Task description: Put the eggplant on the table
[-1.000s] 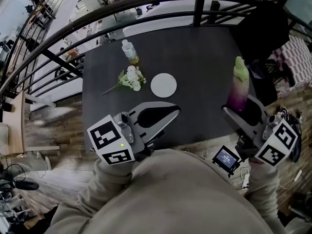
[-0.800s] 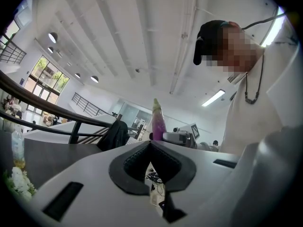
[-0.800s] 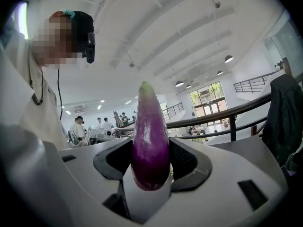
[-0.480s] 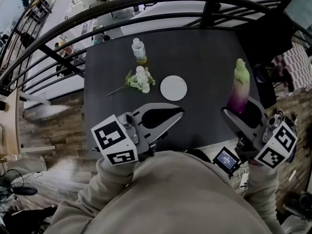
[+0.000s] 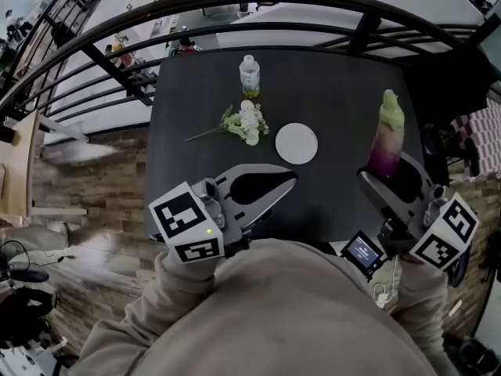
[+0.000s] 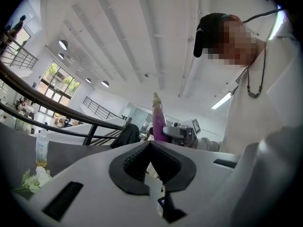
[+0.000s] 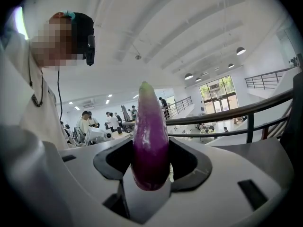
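Head view, L→R.
- Wood floor [image 5: 86, 210] at far L, below the table's L edge. Dark curved railing [image 5: 235, 6] runs behind the table.
- Left tool [image 5: 288, 180]: over the near L part of the dark table [image 5: 344, 92], pointing in toward the centre. Jaws together, pads meet at the tips, nothing between them (left gripper view confirms [image 6: 150, 143]). Marker cube [image 5: 188, 222] sits at its rear.
- Clear plastic bottle [image 5: 250, 77]: upright, far side of the table, a little yellowish liquid at the bottom.
- White flower sprig [image 5: 244, 124]: lying flat just in front of the bottle, stem to the L.
- Small white round plate [image 5: 297, 143]: flat, just R of the flowers, apart from them.
- Eggplant [image 5: 387, 135]: upright, pale green tip up, purple end down, seen against the R part of the table. Well apart from the plate.
- Right tool [image 5: 393, 180]: jaws clamped on the eggplant's purple lower end, one pad each side (right gripper view [image 7: 150, 136]). Eggplant is carried by the tool, not lying on the table.
- Small lit screen [image 5: 362, 251] near the right tool's rear.
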Demonstrator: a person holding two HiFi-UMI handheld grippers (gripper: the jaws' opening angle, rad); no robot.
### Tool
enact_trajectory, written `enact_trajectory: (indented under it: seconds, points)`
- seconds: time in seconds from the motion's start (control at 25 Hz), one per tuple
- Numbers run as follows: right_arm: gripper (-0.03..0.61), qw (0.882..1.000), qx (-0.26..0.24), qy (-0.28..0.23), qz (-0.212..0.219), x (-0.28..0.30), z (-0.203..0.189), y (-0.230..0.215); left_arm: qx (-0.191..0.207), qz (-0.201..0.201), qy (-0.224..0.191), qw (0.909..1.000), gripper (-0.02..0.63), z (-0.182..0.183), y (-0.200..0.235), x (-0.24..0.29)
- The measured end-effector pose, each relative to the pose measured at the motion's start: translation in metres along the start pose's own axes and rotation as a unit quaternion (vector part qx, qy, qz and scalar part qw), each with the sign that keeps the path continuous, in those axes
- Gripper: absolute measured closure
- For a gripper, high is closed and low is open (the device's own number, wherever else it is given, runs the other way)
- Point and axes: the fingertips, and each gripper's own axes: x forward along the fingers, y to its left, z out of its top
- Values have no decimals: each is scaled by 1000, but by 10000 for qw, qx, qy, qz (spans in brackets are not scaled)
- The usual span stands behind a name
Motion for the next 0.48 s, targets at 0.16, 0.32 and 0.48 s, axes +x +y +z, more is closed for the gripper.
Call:
enact_trajectory:
  seconds: [0.16, 0.32, 0.48]
  points:
    - [341, 9997, -73, -17, 238, 6, 13, 3, 93, 202, -88, 9997, 609, 12, -5, -2]
    - [341, 9992, -165, -33, 376, 13, 22, 1, 198, 338, -135, 9991, 609, 20, 0, -3]
    - [341, 9989, -189, -6, 431, 14, 22, 1, 156, 446, -199, 9987, 609, 21, 3, -5]
